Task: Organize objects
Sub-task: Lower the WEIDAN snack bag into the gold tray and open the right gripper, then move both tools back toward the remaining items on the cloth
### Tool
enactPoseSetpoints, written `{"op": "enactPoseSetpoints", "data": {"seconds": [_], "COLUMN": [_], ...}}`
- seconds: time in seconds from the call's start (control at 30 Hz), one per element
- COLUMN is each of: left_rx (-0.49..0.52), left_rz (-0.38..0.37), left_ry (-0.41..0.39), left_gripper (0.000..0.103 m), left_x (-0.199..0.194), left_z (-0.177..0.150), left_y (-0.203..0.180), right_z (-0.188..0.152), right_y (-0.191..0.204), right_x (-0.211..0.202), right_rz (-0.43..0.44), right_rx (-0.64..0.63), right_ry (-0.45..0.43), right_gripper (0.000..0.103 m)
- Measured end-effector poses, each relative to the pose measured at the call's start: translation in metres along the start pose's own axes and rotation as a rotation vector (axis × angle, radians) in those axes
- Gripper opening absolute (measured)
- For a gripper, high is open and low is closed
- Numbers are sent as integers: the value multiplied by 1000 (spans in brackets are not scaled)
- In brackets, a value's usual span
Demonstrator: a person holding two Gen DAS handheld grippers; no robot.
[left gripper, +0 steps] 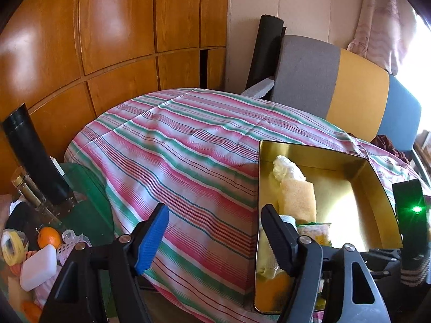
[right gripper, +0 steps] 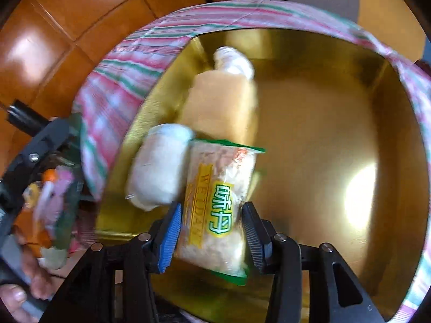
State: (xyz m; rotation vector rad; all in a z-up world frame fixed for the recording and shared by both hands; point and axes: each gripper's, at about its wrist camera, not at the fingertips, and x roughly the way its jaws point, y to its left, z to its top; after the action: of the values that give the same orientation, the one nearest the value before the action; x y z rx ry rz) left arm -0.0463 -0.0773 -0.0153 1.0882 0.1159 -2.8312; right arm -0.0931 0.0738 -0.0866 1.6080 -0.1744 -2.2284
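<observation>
The right claw [right gripper: 211,239] hangs low over the gold tin [right gripper: 336,145], pointing steeply down. The snack packet [right gripper: 215,210] sits between its two pads. The picture is blurry, but a thin gap shows on each side of the packet, so the claw looks spread a little and not pinching. The packet seems to lie on the tin's floor by the near wall, so this step looks like letting go.

To do it well, the claw should spread a bit more and lift straight up, so the pads do not drag the packet back out.

Just beside the packet, toward the tin's left wall, lies a white roll [right gripper: 159,167]. Past both lies a tan sponge [right gripper: 223,105], and at the far wall a white crinkly bundle [right gripper: 234,59]. The right half of the tin is bare, so more things fit there.

The left claw [left gripper: 212,242] is spread wide with nothing in it, just beside the tin's near left corner. The tin rests on a striped bed cover [left gripper: 175,145]. To the left, on a lower green surface, wait an orange [left gripper: 49,237] and a white soap-like block [left gripper: 37,266].
</observation>
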Motion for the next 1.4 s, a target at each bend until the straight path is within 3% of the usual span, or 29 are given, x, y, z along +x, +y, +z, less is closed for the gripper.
{"op": "enactPoseSetpoints", "data": {"seconds": [0.2, 0.67, 1.4], "left_rx": [15, 95, 410], "left_rz": [-1, -87, -272], "left_ry": [-1, -7, -30], "left_gripper": [75, 75, 75], "left_x": [0, -11, -32], "left_z": [-1, -2, -9], "left_y": [-2, -36, -170], "right_z": [-4, -33, -117], "right_y": [-7, -61, -193], "right_x": [-14, -110, -202], "right_rz": [0, -274, -527], "right_rx": [-3, 87, 378], "right_ry": [-52, -303, -387], "right_gripper": [47, 47, 47]}}
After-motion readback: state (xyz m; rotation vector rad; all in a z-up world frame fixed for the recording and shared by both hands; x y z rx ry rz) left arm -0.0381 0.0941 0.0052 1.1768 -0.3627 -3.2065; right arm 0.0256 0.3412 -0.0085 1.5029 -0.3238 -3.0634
